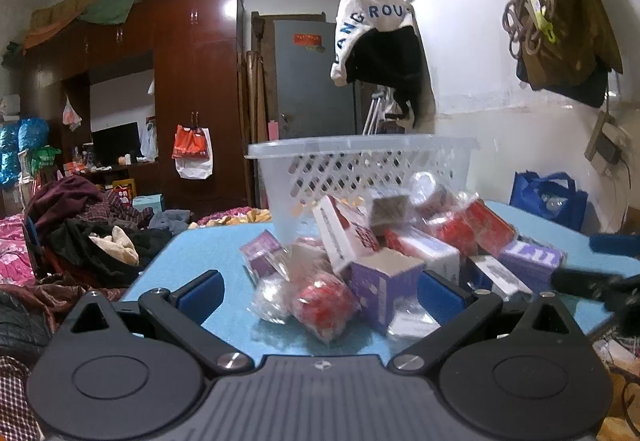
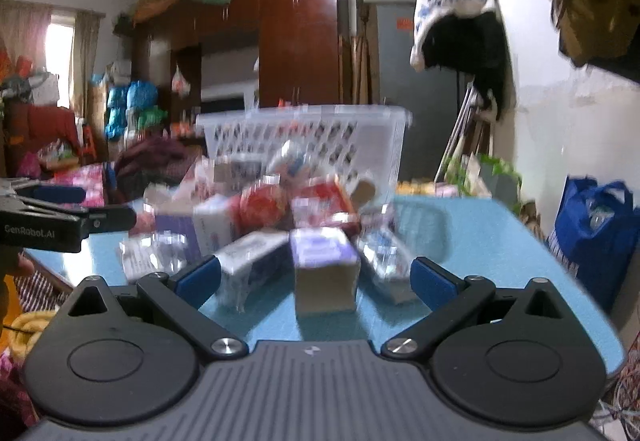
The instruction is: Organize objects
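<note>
A dark red-brown wardrobe is standing against the white rear wall. A grey door is sitting beside it. Daylight is entering through a curtained window.

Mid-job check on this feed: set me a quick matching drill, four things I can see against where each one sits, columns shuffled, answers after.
Things
1. clear plastic basket
2. purple box
3. blue bag
4. white and black garment

Places
A. hanging up on the wall
B. beyond the table's right edge, lower down
C. front of the pile, nearest the left gripper
D. on the blue table, behind the pile

Pairs: 1-D, 2-C, 3-B, 4-A
</note>
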